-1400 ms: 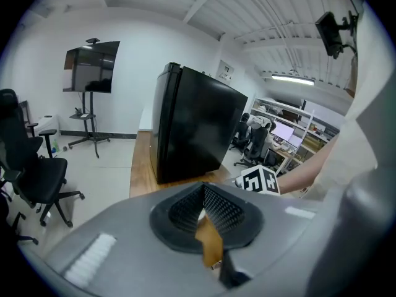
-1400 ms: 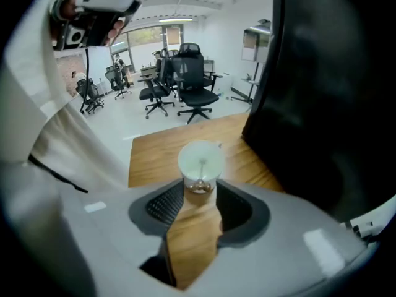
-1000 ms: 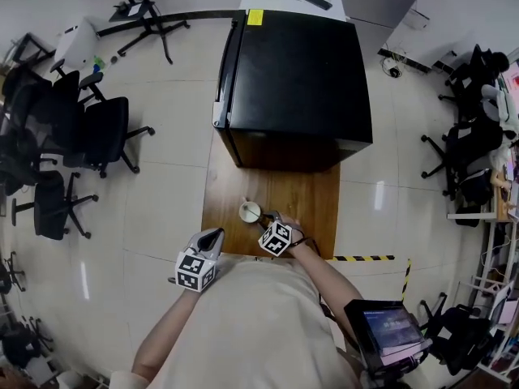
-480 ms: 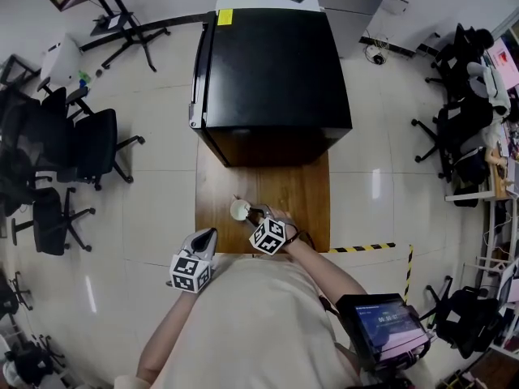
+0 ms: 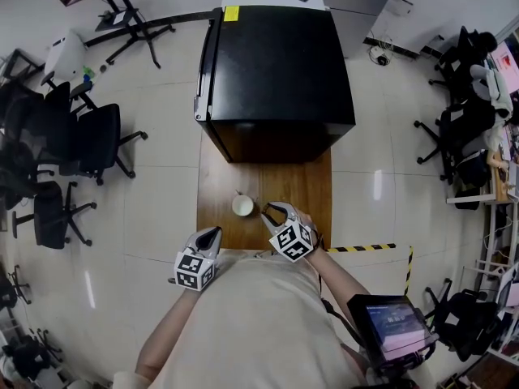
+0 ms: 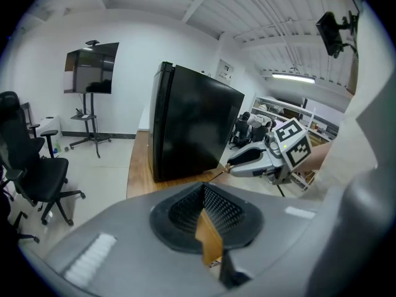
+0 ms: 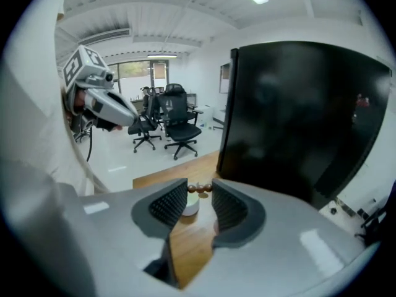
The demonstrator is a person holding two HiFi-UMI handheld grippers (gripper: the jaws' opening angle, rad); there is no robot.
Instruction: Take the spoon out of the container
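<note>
Right gripper (image 7: 199, 193): jaws partly closed, tips pinching the spoon (image 7: 199, 189) by its brown, beaded handle, which lies crosswise between them. Only this short stretch of handle shows; the bowl end cannot be made out. The white container (image 7: 190, 204) stands upright on the wooden table (image 5: 300, 189), just beyond and below the held handle. In the head view the right gripper's tips sit just to the right of the container, apart from its rim, and the container is near the middle of the table's free area. Left gripper (image 6: 203, 187): jaws pressed together at the tips, nothing between them; it hangs at the table's near edge, to the left of the container and well clear of it, pointing roughly toward the black cabinet (image 5: 280, 63). The cabinet stands on the far end of the table, door edge toward the left. Office chairs (image 5: 77, 144) stand on the tiled floor on the left.
</note>
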